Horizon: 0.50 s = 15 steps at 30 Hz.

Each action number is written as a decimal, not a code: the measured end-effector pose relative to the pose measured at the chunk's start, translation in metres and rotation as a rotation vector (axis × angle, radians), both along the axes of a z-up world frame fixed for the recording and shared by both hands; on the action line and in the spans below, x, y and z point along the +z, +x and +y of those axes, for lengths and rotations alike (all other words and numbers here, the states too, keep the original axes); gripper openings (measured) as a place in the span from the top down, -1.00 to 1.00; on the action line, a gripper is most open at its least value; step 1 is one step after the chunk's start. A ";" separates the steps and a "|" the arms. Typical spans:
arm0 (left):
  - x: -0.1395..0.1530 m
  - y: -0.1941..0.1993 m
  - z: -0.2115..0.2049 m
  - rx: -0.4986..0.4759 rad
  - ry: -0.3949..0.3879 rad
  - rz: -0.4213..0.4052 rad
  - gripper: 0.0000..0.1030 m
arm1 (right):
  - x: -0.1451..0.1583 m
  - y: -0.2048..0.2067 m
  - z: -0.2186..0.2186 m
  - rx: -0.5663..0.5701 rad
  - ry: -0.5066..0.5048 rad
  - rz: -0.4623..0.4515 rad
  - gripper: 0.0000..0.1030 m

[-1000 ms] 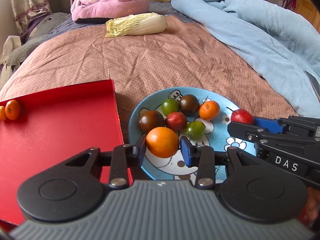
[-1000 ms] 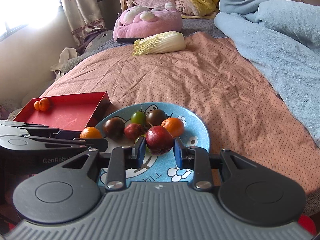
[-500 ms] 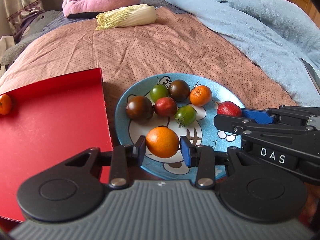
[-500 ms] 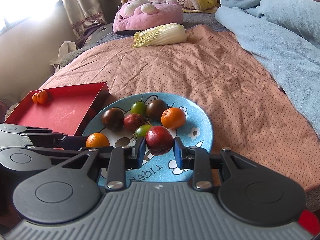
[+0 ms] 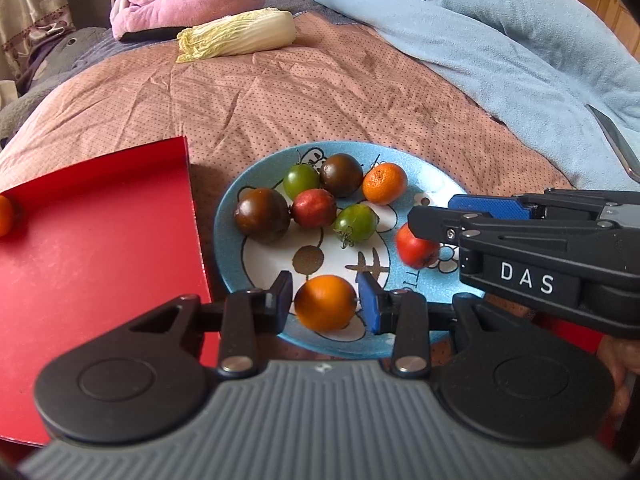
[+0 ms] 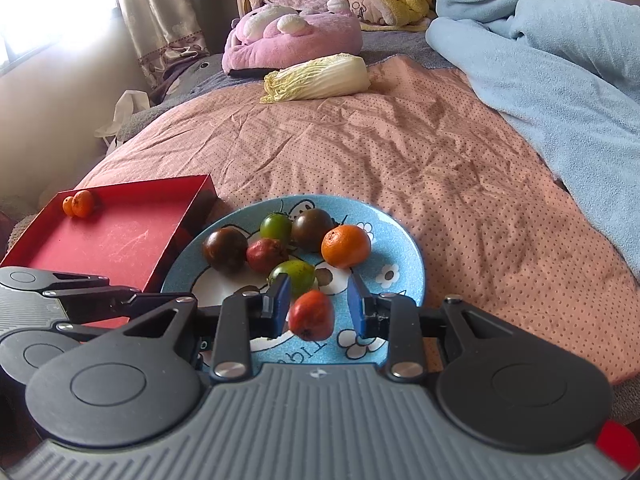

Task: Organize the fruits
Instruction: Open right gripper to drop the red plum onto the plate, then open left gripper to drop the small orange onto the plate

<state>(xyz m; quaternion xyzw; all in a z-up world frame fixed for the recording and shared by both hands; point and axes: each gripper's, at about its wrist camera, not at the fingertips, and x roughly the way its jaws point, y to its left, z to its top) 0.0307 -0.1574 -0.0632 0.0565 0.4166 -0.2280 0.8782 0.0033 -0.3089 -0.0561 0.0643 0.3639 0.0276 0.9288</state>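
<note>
A blue cartoon plate (image 5: 424, 184) (image 6: 404, 240) on the bed holds several small tomatoes and a mandarin (image 5: 385, 183) (image 6: 345, 246). My left gripper (image 5: 325, 301) has opened; an orange (image 5: 325, 302) sits between its fingers over the plate's near edge with small gaps on both sides. My right gripper (image 6: 317, 306) is open; a small red fruit (image 6: 311, 314) (image 5: 416, 246) is loose between its fingers above the plate. A red tray (image 5: 96, 240) (image 6: 120, 236) lies left of the plate with two small oranges (image 6: 79, 204) in its far corner.
A napa cabbage (image 5: 236, 34) (image 6: 320, 77) lies farther back on the pink bedspread. A pink plush cushion (image 6: 292, 36) is behind it. A blue blanket (image 5: 500, 40) (image 6: 560, 60) covers the right side. A knife blade (image 5: 616, 144) lies at the right.
Both grippers moved toward the plate's near side and opened. The orange and the red fruit, gripped before, are now released between the fingers.
</note>
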 end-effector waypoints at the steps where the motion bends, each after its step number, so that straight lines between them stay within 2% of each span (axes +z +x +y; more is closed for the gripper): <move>1: 0.001 -0.001 0.000 -0.004 -0.004 -0.002 0.25 | 0.001 0.000 0.000 -0.001 0.006 -0.005 0.22; 2: 0.002 -0.001 -0.001 -0.009 -0.010 -0.002 0.24 | 0.003 -0.001 0.000 -0.003 0.010 -0.011 0.13; 4: 0.004 -0.003 -0.001 -0.011 -0.015 -0.006 0.02 | 0.005 -0.002 0.001 -0.012 0.006 -0.021 -0.20; 15: 0.009 -0.009 -0.002 -0.024 -0.019 -0.019 -0.03 | 0.014 -0.006 0.003 -0.009 0.024 -0.046 -0.44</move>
